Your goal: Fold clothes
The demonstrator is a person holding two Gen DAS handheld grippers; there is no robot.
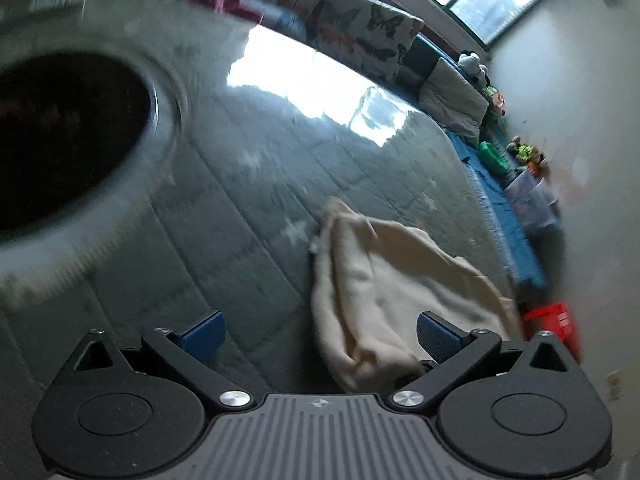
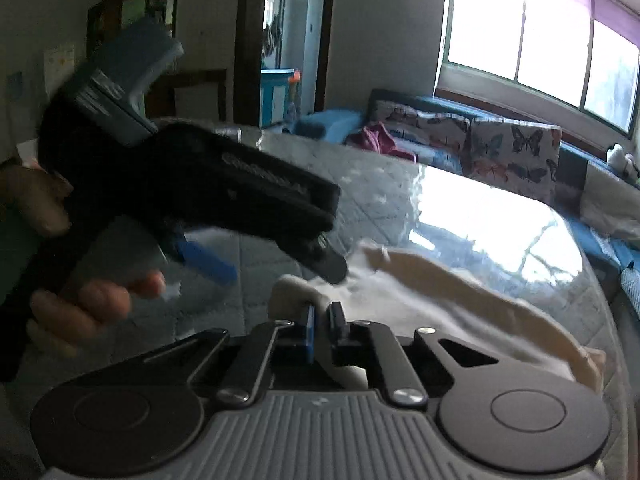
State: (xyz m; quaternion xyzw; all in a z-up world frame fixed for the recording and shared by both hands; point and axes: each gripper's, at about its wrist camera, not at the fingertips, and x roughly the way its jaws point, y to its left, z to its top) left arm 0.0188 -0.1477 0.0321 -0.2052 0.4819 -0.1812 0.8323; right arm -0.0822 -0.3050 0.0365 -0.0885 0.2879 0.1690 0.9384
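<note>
Cream garment (image 2: 460,300) lies rumpled on the grey quilt (image 1: 240,184), no neat fold showing; your right gripper (image 2: 322,330) pinches its edge, your left gripper (image 1: 320,334) gapes wide beside it.

Dim, motion-blurred fisheye views; window (image 2: 540,40) daylight glares off the quilt (image 1: 320,76).

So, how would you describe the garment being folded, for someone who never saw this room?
Find the grey quilted bed below the window. On it lies a cream garment, soft and crumpled, one edge pinched in the right claw. It is the only pale cloth there; the magenta one lies by the butterfly cushions.
</note>
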